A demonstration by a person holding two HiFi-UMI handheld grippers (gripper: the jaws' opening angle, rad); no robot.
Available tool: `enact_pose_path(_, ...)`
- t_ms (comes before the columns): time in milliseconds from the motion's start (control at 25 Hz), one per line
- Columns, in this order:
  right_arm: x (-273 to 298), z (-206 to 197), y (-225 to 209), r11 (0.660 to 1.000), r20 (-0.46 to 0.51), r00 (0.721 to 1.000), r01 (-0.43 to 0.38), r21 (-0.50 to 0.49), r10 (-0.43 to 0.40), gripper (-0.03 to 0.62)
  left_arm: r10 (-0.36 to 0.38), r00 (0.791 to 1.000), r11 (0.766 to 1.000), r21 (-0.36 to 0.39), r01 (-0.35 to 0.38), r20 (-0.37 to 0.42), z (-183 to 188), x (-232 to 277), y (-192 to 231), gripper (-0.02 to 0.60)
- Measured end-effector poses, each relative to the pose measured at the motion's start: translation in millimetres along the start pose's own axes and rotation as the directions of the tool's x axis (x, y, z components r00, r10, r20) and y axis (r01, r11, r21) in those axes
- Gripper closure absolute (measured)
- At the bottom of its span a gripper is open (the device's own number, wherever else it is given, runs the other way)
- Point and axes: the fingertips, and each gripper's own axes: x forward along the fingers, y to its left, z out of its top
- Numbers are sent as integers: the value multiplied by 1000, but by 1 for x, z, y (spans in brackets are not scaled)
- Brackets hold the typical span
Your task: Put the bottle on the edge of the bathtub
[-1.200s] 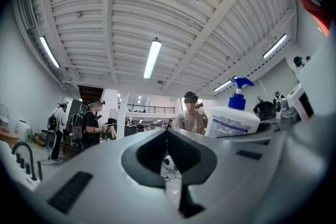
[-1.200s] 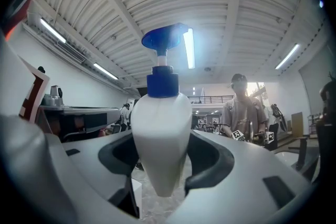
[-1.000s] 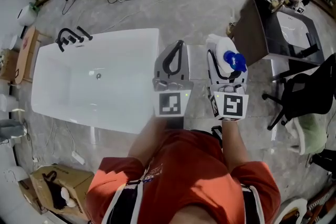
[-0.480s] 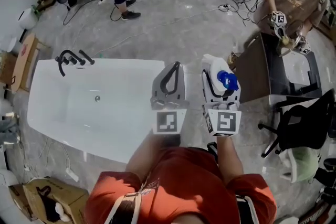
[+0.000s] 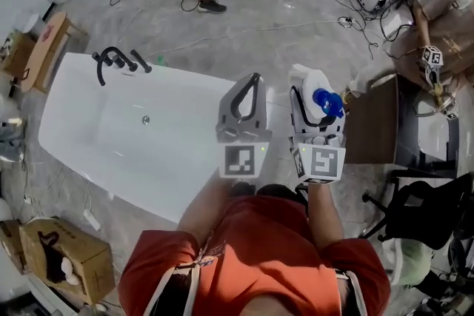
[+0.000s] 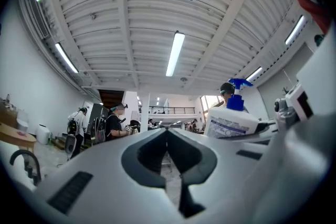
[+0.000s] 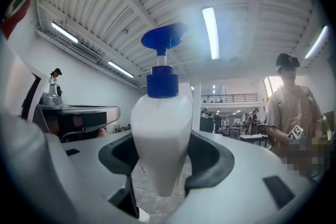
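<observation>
The right gripper (image 5: 317,115) pinched the upright bottle (image 5: 309,79), pump on top. The bathtub (image 5: 133,181) lay to its left, beyond the left gripper (image 5: 252,81), which was pressed together and empty.

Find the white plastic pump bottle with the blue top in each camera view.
Head view: white plastic pump bottle right of centre, held in the right claw.
Left gripper view: right of centre, upright, off to the side of the jaws.
Right gripper view: dead centre, gripped between the jaws.
Shared landmark: its blue pump head, visible in all three.
</observation>
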Motion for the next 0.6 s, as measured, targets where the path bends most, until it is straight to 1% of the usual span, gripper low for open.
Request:
enact_pose_path(80,16,-4,12,999,-2,999,-50,6,50,329,44,999,999,18,-45,10,-2,0,16,565)
enact_pose_path(160,32,-10,26,995,-8,995,-98,20,98,329,96,995,995,15,-96,0,-9,-3,34,565)
enact_pose_path(280,58,-19,48,982,-9,982,-187,41,187,328,195,980,981,6,-195,-28,-20,-6,61,565)
enact_pose_path(440,94,-32,69,951,-5,952,-304,55,305,329,306,951,951,49,-304,-37,-31,-3,92,565)
enact_pose_path(520,112,-38,76,928,-2,930,-368,57,369,329,366,930,929,66,-363,-43,-37,1,104,565)
enact_pose_path(600,130,-43,83,903,0,905,-425,58,426,329,422,906,904,87,-419,-22,-40,6,116,565)
